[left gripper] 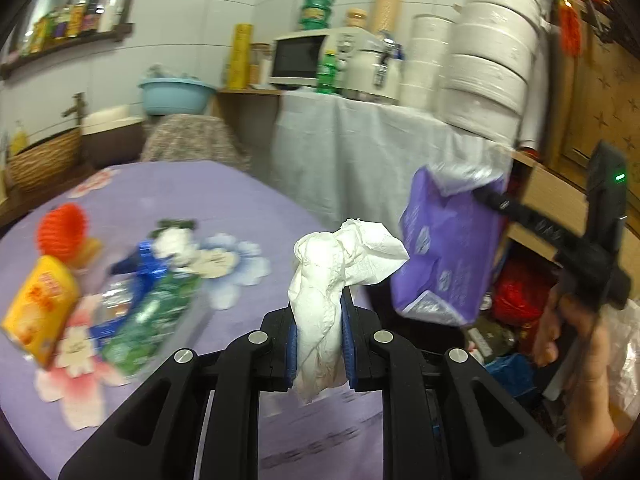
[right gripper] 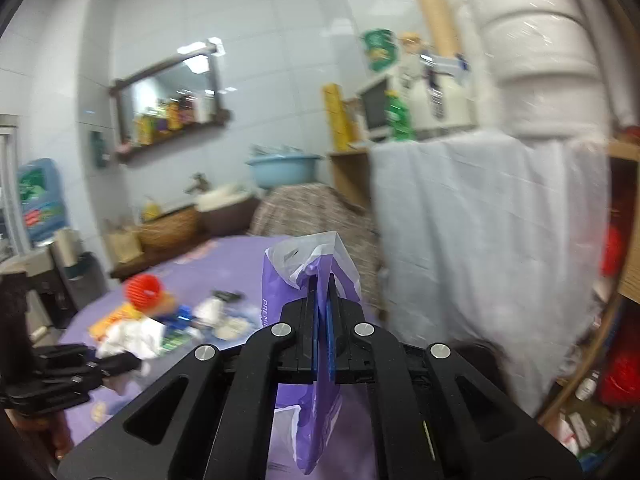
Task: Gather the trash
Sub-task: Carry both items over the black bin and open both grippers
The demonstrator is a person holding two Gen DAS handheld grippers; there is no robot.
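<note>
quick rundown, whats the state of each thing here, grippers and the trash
left gripper: shut on the white tissue
white tissue: crumpled, held off the table between the fingers
right gripper: shut on the purple wrapper
purple wrapper: empty, hanging in the air
yellow packet: lying on the table
green wrapper: lying flat on the table
orange cup: tipped on its side
table: covered with a purple cloth

Bare purple tablecloth (left gripper: pixel 224 200) lies open beyond the litter pile (left gripper: pixel 160 276). Right of the pile, a draped white sheet (left gripper: pixel 360 152) walls off passage.
</note>
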